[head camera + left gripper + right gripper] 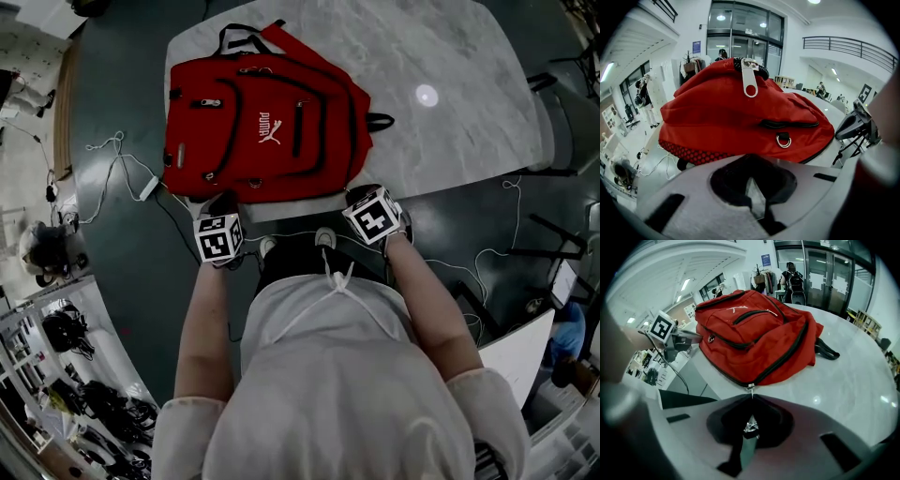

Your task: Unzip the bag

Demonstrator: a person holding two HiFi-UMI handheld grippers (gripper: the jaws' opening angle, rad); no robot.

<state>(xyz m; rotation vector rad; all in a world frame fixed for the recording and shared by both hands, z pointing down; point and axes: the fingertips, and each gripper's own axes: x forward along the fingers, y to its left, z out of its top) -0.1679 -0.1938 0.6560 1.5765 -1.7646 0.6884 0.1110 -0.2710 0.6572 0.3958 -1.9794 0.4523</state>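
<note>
Red PUMA backpack (234, 131), zipper pull (750, 389) in jaws of right gripper (750, 427)

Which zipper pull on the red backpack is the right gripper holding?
The small metal pull on the long black zipper at the red backpack's near edge; others untouched.

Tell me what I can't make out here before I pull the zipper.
- Head view: marker cubes cover where the left hand-held gripper and right hand-held gripper meet the red backpack.
- Right gripper view: the zipper pull vanishes into shadow between the shut jaws.
- Left gripper view: the backpack's bulk hides its far side.
</note>
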